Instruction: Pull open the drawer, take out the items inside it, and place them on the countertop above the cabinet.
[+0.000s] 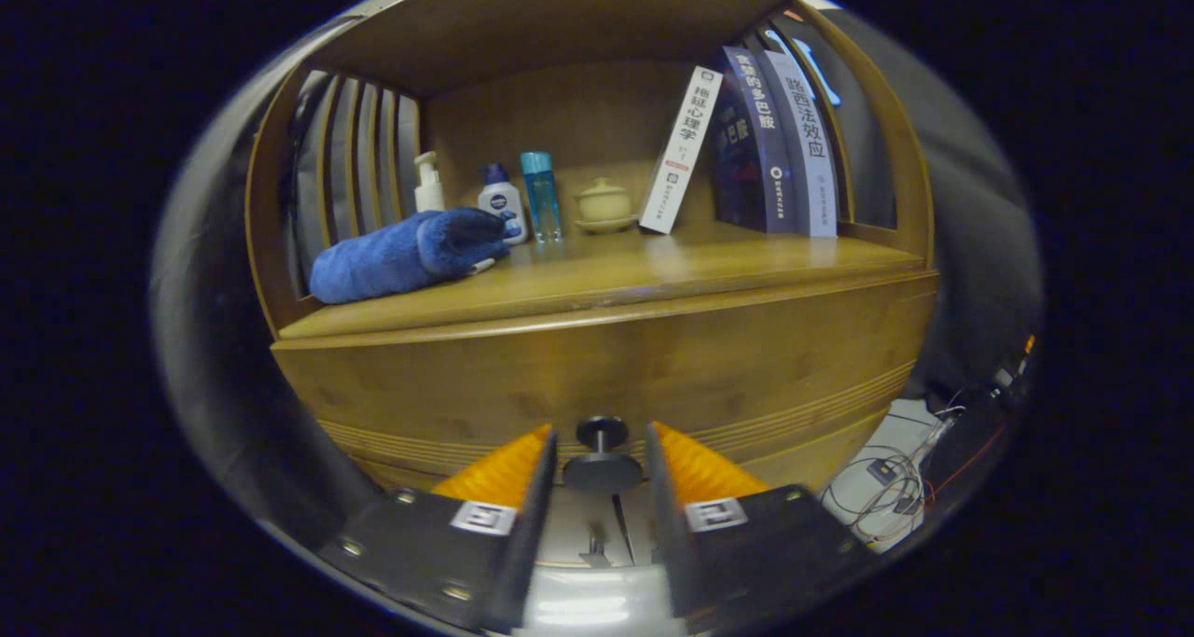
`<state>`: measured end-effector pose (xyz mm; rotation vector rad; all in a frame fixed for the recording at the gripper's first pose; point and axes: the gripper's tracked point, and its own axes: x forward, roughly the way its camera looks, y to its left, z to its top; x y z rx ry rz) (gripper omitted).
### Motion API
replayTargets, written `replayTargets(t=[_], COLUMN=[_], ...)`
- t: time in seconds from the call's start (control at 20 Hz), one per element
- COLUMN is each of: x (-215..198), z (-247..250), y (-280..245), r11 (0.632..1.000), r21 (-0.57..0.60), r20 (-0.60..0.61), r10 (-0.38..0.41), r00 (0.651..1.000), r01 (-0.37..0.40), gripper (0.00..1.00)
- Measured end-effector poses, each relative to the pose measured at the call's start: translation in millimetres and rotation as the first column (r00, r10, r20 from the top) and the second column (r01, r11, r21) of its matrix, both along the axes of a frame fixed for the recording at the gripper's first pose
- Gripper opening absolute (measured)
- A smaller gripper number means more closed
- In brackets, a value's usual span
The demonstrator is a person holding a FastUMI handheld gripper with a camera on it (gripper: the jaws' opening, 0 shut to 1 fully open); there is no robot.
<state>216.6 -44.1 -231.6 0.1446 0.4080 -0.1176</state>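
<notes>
The wooden cabinet's drawer front (pixel 606 376) stands closed below the countertop (pixel 653 269). Its dark round knob (pixel 602 432) sits right between my fingers. My gripper (pixel 602 436) is open, one fingertip on each side of the knob, with a small gap on both sides. What the drawer holds is hidden.
On the countertop lie a rolled blue towel (pixel 406 255), a white pump bottle (pixel 428 183), a white-and-blue bottle (pixel 502 203), a clear blue bottle (pixel 541 196), a lidded cream cup (pixel 604 204) and leaning books (pixel 746 147). Cables and a white sheet (pixel 886 488) lie on the floor at the right.
</notes>
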Motion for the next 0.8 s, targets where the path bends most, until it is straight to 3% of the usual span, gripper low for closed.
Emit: replayTargets(t=[0.1, 0.35, 0.4, 0.8], x=[1.8, 2.0, -0.2, -40.4], z=[-1.6, -2.5, -2.1, 1.6], y=[2.1, 2.1, 2.1, 6.0], r11=[1.000, 1.000, 1.000, 0.999], r21=[-0.013, -0.024, -0.022, -0.007], r20=[-0.003, -0.006, -0.006, -0.014], r10=[0.002, -0.009, -0.019, -0.050], r00=[1.000, 1.000, 1.000, 0.999], r01=[-0.002, 0.009, 0.019, 0.050], gripper=[0.43, 0.39, 0.33, 0.33])
